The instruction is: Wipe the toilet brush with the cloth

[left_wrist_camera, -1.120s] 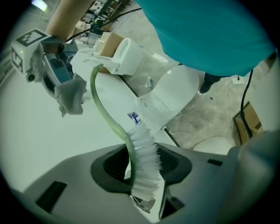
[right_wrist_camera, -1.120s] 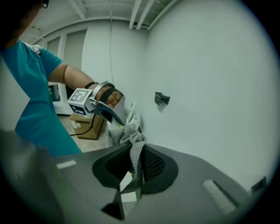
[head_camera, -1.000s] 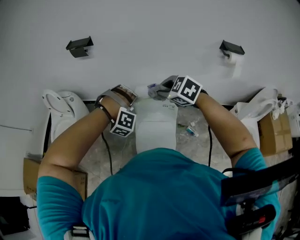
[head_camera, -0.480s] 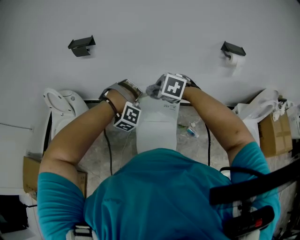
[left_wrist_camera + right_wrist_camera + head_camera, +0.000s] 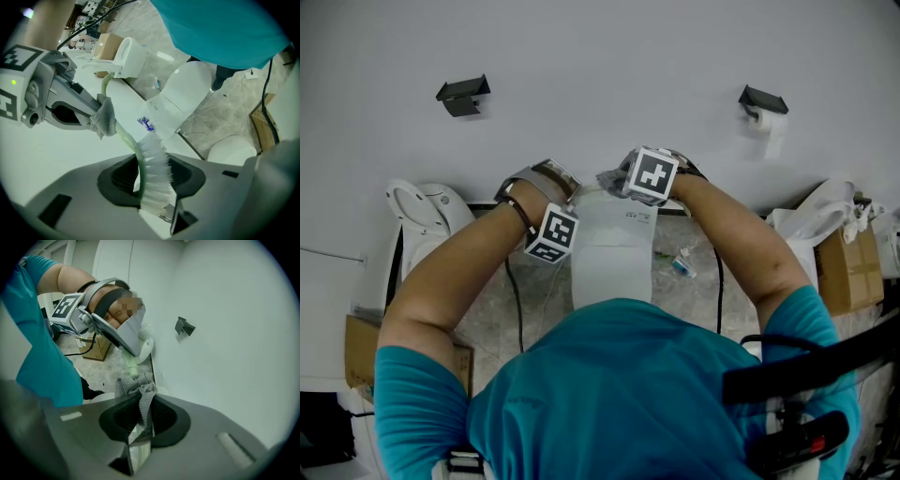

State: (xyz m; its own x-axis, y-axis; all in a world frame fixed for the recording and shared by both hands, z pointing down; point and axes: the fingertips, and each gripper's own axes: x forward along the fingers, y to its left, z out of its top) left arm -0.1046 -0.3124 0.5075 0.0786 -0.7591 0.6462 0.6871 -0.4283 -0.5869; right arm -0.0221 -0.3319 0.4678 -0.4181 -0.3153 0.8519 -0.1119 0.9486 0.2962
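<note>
Bare wall (image 5: pixel 600 56) rises just behind cloth (image 5: pixel 136 387) and toilet brush (image 5: pixel 152 173).

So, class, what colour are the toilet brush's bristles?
White; the bristles show best in the left gripper view.

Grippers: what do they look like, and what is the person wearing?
The left gripper and right gripper are grey plastic, with dark hollows round the jaws. Each carries a white cube with black square markers. Black cables trail from them. The person wears a teal shirt with short sleeves.
</note>
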